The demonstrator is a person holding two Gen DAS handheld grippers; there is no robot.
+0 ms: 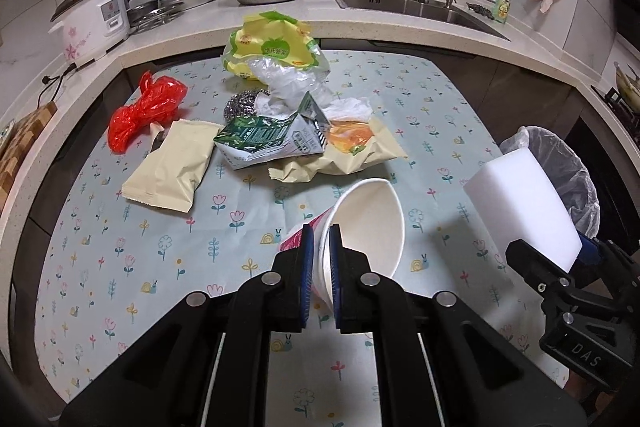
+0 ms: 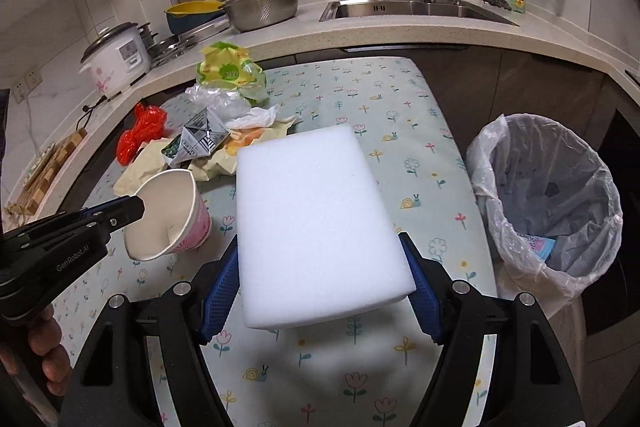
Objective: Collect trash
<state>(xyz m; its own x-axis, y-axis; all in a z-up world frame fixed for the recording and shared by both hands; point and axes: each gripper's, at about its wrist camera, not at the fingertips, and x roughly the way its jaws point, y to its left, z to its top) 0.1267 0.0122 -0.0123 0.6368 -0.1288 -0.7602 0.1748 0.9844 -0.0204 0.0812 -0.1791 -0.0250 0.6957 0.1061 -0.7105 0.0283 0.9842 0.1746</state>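
Flowers and snails dot the cloth on the bench, with a stone counter and sink behind. Wrappers lie piled. The left gripper fingers pinch a paper cup rim tight. The right gripper fingers squeeze a white sponge beside the lined bin.

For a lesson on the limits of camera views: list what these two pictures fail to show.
- Bin contents: right wrist view, mostly hidden by its crumpled liner; left wrist view, the foam block covers the bin.
- Tablecloth under the foam block: right wrist view, covered.
- Print on the green carton: both views, too small to read.
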